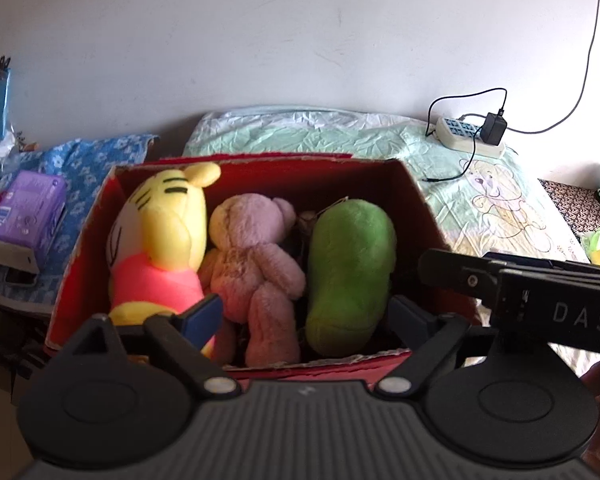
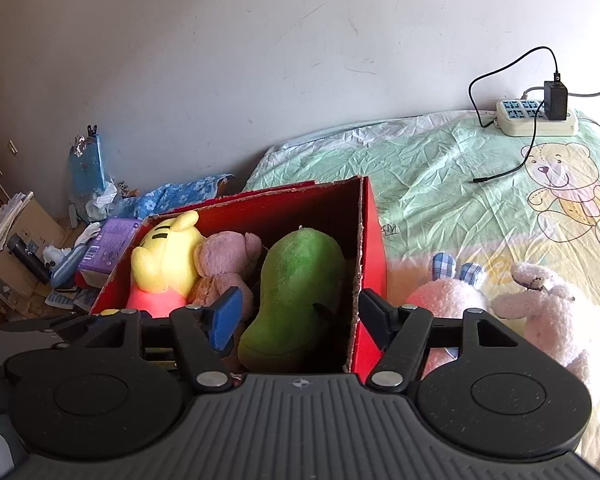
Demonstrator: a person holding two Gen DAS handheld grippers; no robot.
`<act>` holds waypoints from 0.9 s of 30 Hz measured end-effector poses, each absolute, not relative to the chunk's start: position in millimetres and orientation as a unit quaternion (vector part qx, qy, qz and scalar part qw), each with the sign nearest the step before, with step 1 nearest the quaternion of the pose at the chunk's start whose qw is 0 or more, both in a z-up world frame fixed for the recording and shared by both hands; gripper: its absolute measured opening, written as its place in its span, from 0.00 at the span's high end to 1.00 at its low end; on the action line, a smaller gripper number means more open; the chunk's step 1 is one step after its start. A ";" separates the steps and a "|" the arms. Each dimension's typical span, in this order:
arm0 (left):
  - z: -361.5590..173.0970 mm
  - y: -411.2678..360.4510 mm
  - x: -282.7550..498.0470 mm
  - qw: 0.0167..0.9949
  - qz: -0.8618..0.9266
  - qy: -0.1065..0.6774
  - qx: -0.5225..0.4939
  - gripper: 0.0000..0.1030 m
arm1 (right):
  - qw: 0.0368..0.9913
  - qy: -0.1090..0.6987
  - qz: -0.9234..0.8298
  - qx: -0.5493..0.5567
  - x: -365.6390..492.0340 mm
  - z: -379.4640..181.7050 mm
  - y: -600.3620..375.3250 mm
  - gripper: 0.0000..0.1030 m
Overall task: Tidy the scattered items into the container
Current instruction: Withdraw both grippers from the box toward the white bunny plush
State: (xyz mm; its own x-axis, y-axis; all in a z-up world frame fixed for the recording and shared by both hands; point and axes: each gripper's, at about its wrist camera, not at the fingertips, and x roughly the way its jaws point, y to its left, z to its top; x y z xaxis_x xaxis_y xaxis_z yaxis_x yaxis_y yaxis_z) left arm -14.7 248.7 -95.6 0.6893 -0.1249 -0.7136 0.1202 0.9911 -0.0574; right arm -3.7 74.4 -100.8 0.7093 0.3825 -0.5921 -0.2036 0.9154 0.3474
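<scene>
Both grippers, left gripper (image 1: 302, 316) and right gripper (image 2: 298, 320), hang spread and empty over the red box (image 2: 374, 240), 3 plush toys (image 1: 256, 264) below. 2 pink plush toys (image 2: 500, 304) lie right of the right fingers; swing there, pinch a body. "DAS" reads nearby.

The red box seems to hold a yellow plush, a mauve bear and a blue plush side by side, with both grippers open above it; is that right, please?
Not quite: the third toy in the red box is a green plush, not blue, as the left wrist view shows. The yellow plush, mauve bear and the open left gripper and right gripper are as you said.
</scene>
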 end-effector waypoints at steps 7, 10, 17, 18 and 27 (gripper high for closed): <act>-84.6 202.5 -29.0 0.926 -0.112 0.359 0.035 0.09 | 0.920 0.317 0.158 0.169 -22.9 -96.2 26.2 0.32; -81.6 179.1 -35.4 0.926 -0.141 0.347 0.048 0.09 | 0.920 0.317 0.140 0.181 -29.4 -101.0 2.2 0.32; -85.5 116.4 -53.4 0.913 -0.233 0.324 0.083 0.09 | 0.911 0.340 0.055 0.225 -36.6 -123.8 -65.7 0.32; -89.2 107.4 -53.6 0.909 -0.243 0.326 0.087 0.09 | 0.908 0.345 0.041 0.233 -36.4 -127.7 -75.8 0.32; -149.8 53.8 -23.2 0.864 -0.287 0.412 0.037 0.20 | 0.883 0.380 -0.018 0.273 -33.1 -161.6 -143.1 0.32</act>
State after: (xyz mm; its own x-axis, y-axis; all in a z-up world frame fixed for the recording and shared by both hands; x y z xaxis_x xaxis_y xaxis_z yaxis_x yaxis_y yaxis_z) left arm -23.2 53.8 -149.8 0.4954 -0.4657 -0.7333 0.5262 0.8325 -0.1733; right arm -33.1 -143.1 -161.6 0.7099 0.1756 -0.6821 0.2398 0.8503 0.4685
